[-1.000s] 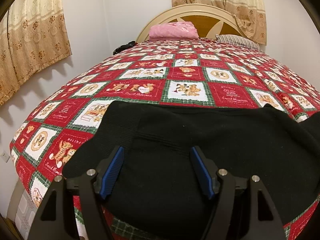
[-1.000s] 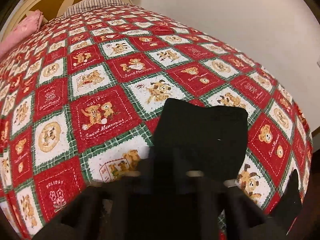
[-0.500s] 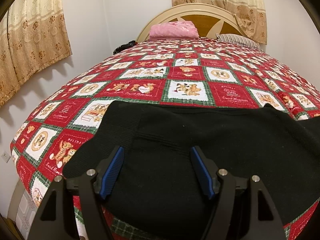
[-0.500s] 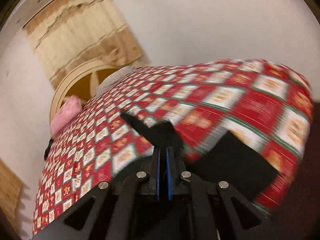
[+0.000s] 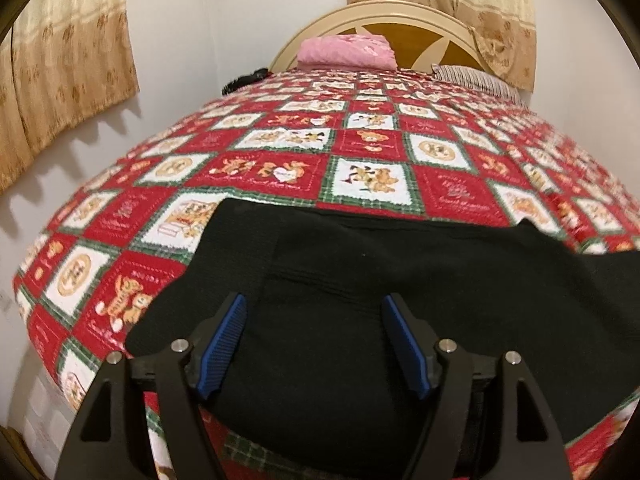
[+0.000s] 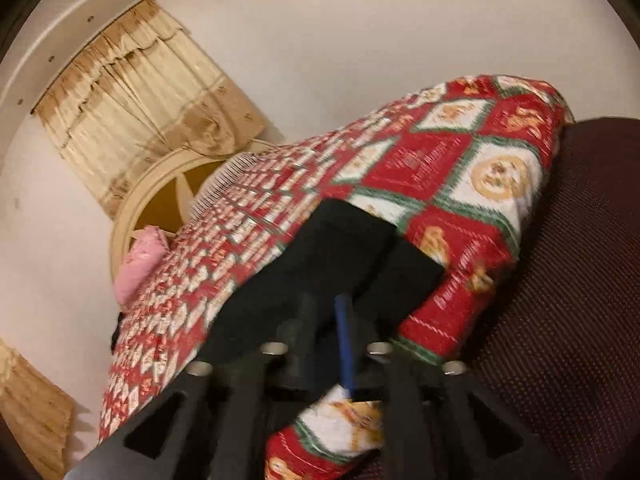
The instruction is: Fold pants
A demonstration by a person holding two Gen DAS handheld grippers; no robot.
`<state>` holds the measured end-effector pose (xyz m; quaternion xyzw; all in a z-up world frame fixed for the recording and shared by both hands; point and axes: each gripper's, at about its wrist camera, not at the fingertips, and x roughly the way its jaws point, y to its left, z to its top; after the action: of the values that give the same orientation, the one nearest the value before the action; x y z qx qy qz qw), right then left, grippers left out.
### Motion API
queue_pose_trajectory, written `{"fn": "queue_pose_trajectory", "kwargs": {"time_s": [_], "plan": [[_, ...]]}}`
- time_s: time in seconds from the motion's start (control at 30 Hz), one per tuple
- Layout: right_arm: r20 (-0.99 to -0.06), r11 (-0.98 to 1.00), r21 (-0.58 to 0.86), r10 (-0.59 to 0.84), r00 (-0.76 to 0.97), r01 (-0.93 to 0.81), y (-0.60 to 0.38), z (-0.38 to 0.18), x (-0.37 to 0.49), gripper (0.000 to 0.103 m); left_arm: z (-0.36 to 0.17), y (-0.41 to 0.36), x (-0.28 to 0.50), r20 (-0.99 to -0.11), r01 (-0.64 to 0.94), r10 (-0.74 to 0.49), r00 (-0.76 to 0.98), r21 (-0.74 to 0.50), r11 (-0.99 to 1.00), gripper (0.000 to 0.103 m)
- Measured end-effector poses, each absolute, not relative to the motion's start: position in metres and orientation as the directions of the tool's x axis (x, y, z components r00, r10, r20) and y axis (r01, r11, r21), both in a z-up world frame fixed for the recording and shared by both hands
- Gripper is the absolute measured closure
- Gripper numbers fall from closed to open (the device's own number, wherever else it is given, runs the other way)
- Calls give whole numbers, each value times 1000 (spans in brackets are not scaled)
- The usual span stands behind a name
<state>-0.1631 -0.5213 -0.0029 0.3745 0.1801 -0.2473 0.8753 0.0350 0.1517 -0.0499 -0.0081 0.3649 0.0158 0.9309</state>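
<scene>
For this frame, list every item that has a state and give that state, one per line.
left gripper: open, above the waist end of the pants.
right gripper: looks nearly shut; blur hides whether it grips cloth.
black pants: lying on the quilt, full fold not judgeable.
quilt: spread over the bed.
pink pillow: resting at the headboard.
curtains: drawn.

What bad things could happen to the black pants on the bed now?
1. The black pants lie close to the edge of the bedspread, so a hard tug might slide them off.
2. The left tongs are wide open above the cloth, pinning nothing, so that end may shift.
3. The right tongs look nearly closed, but the view is blurry; a weak pinch could drop the pant leg.
</scene>
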Motion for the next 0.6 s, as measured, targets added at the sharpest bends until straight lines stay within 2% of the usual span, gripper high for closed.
{"fn": "queue_pose_trajectory", "kwargs": {"time_s": [0.07,0.2,0.3,0.33,0.37,0.4,0.43,0.6], "plan": [[-497,614,528,-337,800,587,-523,-1,-157,44,-47,153,33,-686,-33,-7,727,-45,998,29],[-599,579,433,-388,700,691,-539,-11,-133,44,-45,150,31,-694,-28,-13,720,-47,999,29],[-598,589,389,-424,680,709,-543,-15,-126,44,-46,148,31,-699,-27,-5,715,-34,999,29],[-601,592,358,-446,663,722,-543,-13,-120,47,-47,147,31,-705,-28,-3,709,-31,999,29],[-606,591,342,-455,652,730,-544,-12,-118,63,-47,147,32,-708,-29,-1,706,-30,999,29],[-622,587,322,-461,633,743,-546,-12,-114,88,-47,147,31,-708,-29,-1,707,-30,999,29],[-630,590,322,-450,633,740,-547,-13,-113,95,-47,148,31,-706,-28,-3,708,-32,999,29],[-577,638,326,-450,681,698,-537,10,-125,98,-38,146,31,-692,-10,-25,721,-46,999,29]]}}
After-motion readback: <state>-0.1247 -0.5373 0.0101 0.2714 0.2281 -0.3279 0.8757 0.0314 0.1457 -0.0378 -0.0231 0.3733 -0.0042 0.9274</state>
